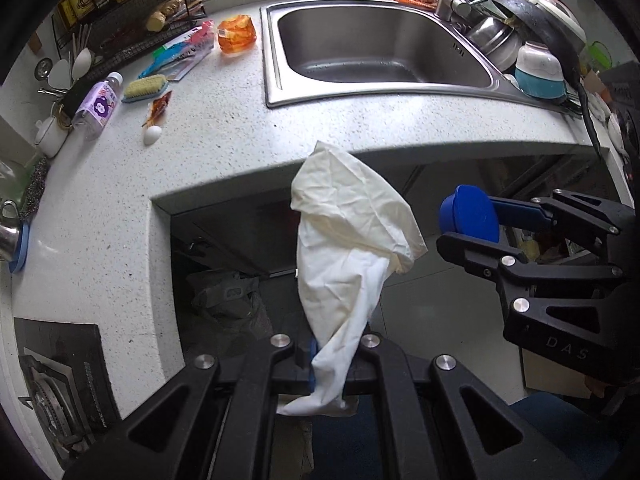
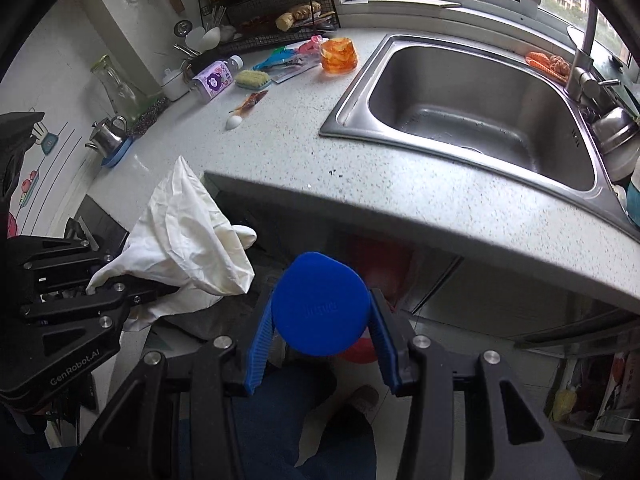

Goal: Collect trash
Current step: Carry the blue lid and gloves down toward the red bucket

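Mid-carry, by the look of it: two pieces of trash held off the counter edge [image 1: 240,152], over the floor. Next, probably finding a bin below. Left gripper [image 1: 328,360] at lower centre, angled steeply down, clenched on white cloth [image 1: 348,232]. Right gripper [image 2: 320,332] at lower centre, likewise tilted, grasping blue lid [image 2: 320,304].
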Motion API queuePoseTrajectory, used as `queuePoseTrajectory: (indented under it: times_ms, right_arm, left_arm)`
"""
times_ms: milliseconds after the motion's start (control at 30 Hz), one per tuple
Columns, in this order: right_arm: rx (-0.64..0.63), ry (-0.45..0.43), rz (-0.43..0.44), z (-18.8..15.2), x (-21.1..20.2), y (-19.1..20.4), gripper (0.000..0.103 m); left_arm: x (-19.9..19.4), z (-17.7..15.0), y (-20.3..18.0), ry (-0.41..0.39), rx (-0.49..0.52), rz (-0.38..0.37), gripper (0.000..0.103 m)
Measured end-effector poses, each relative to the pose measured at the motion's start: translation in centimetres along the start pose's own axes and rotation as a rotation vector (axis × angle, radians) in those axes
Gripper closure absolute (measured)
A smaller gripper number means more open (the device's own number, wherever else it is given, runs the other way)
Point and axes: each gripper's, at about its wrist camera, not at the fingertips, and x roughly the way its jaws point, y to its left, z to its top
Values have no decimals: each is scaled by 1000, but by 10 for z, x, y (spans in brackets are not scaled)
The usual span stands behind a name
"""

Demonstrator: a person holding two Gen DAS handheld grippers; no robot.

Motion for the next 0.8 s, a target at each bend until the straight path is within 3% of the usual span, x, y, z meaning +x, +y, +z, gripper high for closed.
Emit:
queuePoseTrajectory:
  times_ms: [233,467,800]
  right_arm:
    - [54,53,-1,-17,21,-7,60]
    - [80,120,-9,-27,58,-19,60]
    - [120,167,-18,-33,115,-46,60]
  left_arm:
    - [38,-5,-14,57,11,-38,99]
    - [89,-9,-27,166,33,-50,99]
    - [159,2,-29,208,-8,-63,99]
